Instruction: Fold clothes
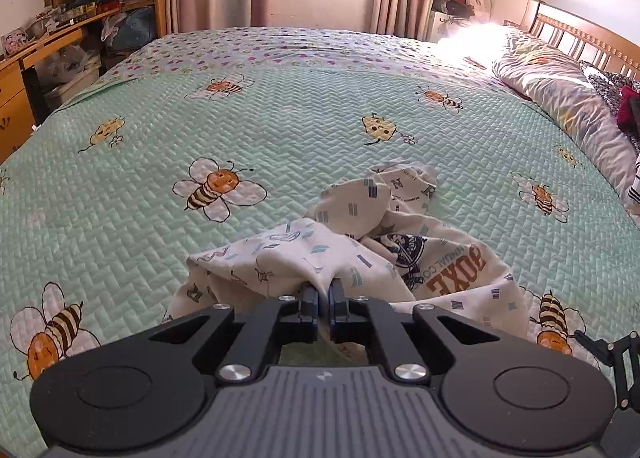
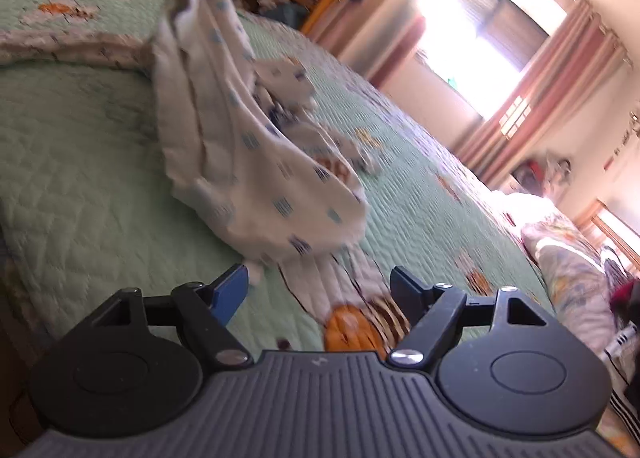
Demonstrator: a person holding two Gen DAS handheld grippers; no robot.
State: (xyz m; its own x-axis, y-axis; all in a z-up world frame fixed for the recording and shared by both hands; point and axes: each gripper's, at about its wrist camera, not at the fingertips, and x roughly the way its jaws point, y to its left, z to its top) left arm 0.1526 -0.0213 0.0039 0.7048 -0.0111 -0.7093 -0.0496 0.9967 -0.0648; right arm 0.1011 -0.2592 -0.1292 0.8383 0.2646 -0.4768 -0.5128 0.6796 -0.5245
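The white printed garment, bunched on the bed's green quilt towards its near edge, carries the only print that can be read. Large orange letters outlined in dark, seen reversed, look like "BOXE". Beside them curves a line of smaller lettering, too small to make out. Single dark letters, an "N" and an "R", are scattered across the cloth.

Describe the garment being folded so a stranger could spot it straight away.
On the mint-green quilted bedspread printed with cartoon bees lies one crumpled white printed cotton garment, a corner pinched in the left gripper. Unlike the striped pillow by the headboard, it bears small blue dashes and orange block lettering.
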